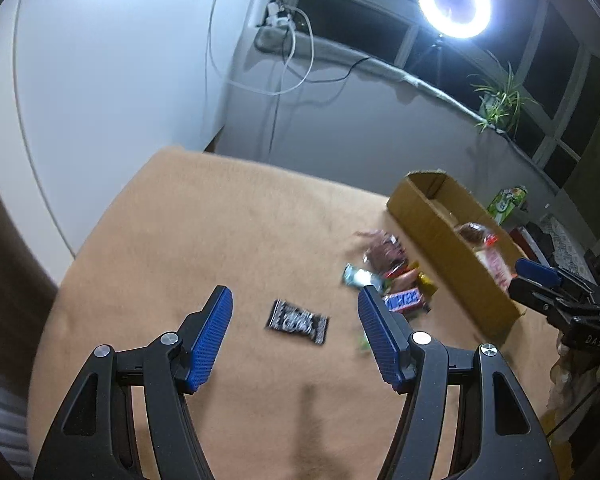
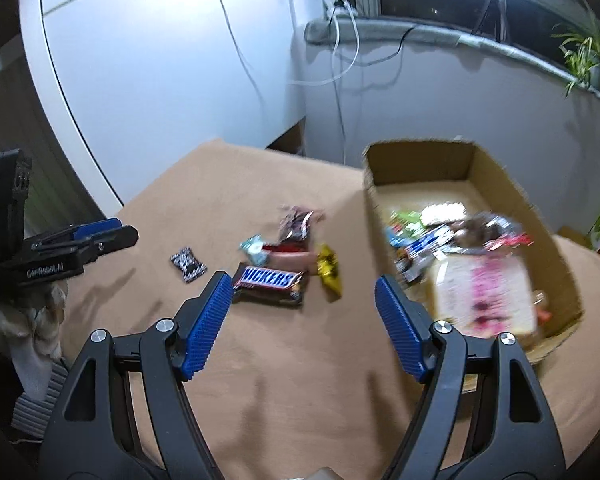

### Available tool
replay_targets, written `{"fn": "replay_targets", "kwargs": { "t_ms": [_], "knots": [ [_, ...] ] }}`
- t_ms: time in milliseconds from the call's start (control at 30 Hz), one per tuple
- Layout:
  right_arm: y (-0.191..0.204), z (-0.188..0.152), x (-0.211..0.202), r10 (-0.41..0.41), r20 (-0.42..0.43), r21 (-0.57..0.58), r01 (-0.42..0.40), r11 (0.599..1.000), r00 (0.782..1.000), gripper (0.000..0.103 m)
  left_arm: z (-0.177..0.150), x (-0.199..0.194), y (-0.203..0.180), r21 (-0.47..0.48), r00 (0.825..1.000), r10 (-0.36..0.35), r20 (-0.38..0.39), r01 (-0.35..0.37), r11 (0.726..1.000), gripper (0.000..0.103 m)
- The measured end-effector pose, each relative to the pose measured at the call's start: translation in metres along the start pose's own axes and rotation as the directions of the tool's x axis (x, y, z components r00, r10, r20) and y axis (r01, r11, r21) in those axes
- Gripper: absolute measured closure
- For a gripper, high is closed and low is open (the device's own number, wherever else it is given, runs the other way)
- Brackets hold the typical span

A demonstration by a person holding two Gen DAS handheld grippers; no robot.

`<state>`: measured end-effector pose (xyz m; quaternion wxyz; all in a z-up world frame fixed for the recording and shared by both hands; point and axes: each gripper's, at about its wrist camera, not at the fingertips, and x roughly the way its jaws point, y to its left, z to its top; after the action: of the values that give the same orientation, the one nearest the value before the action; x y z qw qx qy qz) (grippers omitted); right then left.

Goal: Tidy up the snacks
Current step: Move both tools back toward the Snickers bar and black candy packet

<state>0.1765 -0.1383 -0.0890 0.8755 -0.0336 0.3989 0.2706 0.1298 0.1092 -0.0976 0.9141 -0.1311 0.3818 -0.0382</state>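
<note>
Blue-padded fingers of the right gripper (image 2: 303, 294): spread wide, empty, poised above the tan-covered worktop (image 2: 292, 380). Left gripper (image 1: 295, 316): likewise released, nothing between its pads.

Cardboard box (image 2: 504, 188), right side: already stocked with several wrappers, among them a large pink-and-white packet (image 2: 486, 294) and a blue bar; contents blurred.

Still loose on the worktop, left of the box: Snickers bar (image 2: 269, 280), yellow-wrapped sweet (image 2: 329, 268), teal wrapper (image 2: 253, 249), a dark foil packet (image 2: 296, 226) at the far edge of the cluster; a black-and-white sachet (image 1: 297, 321) lies apart, further left.

Status, as judged: partly done; about half a dozen items remain to be boxed.
</note>
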Motion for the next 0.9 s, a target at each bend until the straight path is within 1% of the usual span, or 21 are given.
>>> {"fn": "replay_targets", "kwargs": {
  "t_ms": [100, 167, 267, 400, 600, 633, 700, 900],
  "knots": [
    [0.009, -0.007, 0.021, -0.001, -0.037, 0.007, 0.001, 1.000, 0.999, 0.026, -0.010, 0.010, -0.004, 0.036, 1.000, 0.008, -0.017, -0.007, 0.999, 0.038],
    [0.012, -0.010, 0.034, -0.022, -0.056, 0.007, 0.023, 1.000, 0.998, 0.026, -0.014, 0.018, -0.009, 0.069, 0.999, 0.017, -0.033, -0.015, 0.997, 0.038],
    [0.012, -0.013, 0.053, -0.043, -0.082, 0.041, 0.047, 0.998, 0.996, 0.026, -0.018, 0.031, -0.011, 0.096, 0.998, 0.027, -0.049, -0.022, 0.995, 0.038],
    [0.011, -0.013, 0.070, -0.056, -0.101, 0.086, 0.064, 0.994, 0.993, 0.026, -0.020, 0.047, -0.008, 0.112, 0.996, 0.050, -0.069, -0.042, 0.993, 0.038],
    [0.016, -0.010, 0.089, -0.081, -0.122, 0.098, 0.093, 0.991, 0.989, 0.026, -0.024, 0.061, -0.008, 0.156, 0.993, 0.072, -0.094, -0.057, 0.986, 0.038],
    [0.017, -0.010, 0.092, -0.076, -0.127, 0.098, 0.089, 0.991, 0.989, 0.023, -0.023, 0.063, -0.008, 0.163, 0.993, 0.071, -0.095, -0.055, 0.985, 0.038],
    [0.019, -0.009, 0.097, -0.082, -0.129, 0.096, 0.094, 0.991, 0.988, 0.015, -0.023, 0.065, -0.012, 0.189, 0.992, 0.082, -0.091, -0.064, 0.980, 0.038],
    [0.028, -0.008, 0.106, -0.086, -0.140, 0.062, 0.095, 0.994, 0.986, 0.015, -0.026, 0.076, -0.022, 0.262, 0.988, 0.109, -0.107, -0.078, 0.962, 0.038]
  ]
}}
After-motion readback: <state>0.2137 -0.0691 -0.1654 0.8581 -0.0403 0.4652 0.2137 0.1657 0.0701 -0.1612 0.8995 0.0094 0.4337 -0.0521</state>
